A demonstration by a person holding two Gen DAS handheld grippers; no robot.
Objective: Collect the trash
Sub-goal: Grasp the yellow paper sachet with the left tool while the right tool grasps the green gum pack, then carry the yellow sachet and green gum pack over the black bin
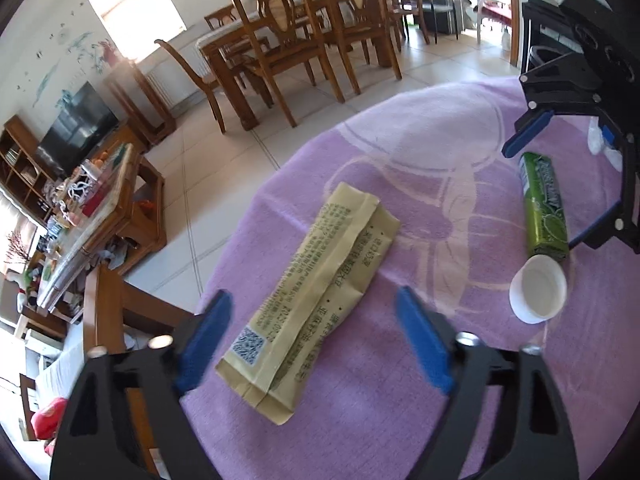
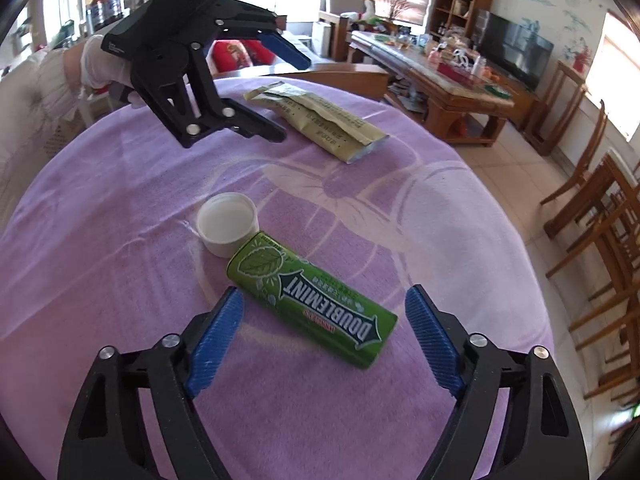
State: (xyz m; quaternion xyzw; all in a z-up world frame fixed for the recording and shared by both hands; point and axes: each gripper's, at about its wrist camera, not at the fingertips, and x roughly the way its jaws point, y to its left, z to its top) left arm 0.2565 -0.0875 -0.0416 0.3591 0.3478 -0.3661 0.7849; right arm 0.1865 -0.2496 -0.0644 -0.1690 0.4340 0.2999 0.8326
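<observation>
Right wrist: green pack (image 2: 316, 300) reads "DOUBLEMINT"; yellow wrapper (image 2: 320, 120) print unreadable.

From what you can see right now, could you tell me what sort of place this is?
Most likely a home's combined living and dining room: wooden dining chairs around a table, a television on a wooden stand, and a cluttered coffee table. The trash lies on a purple cloth.
</observation>
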